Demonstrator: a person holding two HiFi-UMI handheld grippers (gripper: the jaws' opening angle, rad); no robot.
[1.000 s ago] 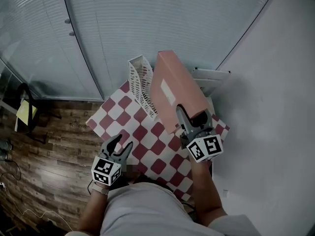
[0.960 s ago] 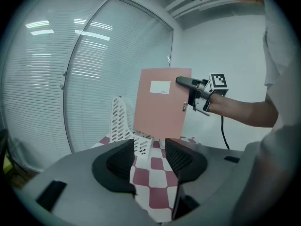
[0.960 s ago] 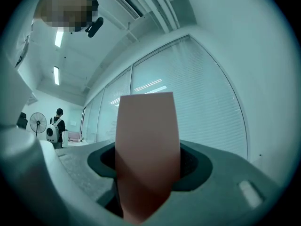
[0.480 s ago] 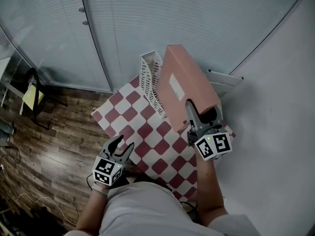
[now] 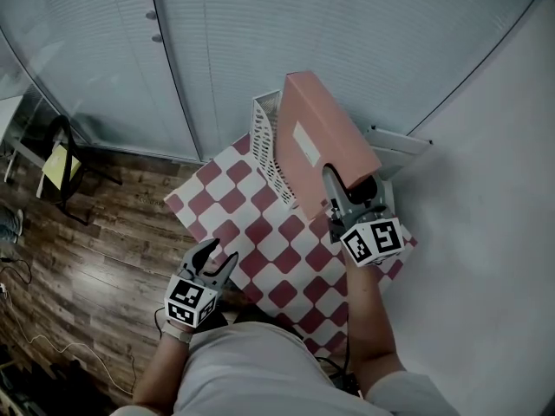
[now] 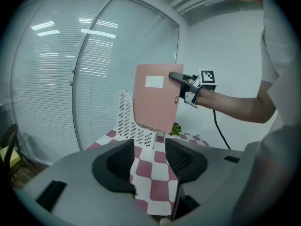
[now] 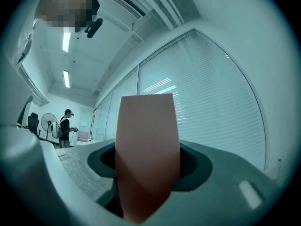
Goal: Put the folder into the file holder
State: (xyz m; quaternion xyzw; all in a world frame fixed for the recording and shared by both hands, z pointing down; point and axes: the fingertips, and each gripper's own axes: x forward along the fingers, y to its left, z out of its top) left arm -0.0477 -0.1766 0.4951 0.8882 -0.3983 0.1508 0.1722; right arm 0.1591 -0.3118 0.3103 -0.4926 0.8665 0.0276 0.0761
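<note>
The right gripper was clamped on the near end of the pink folder, its jaws partly closed against the folder's thick sides. It held the folder raised and tilted over the far right part of the checked table. The folder was close on the right of the white perforated file holder, not inside it. The left gripper hovered at the table's near edge, jaws apart and empty.
</note>
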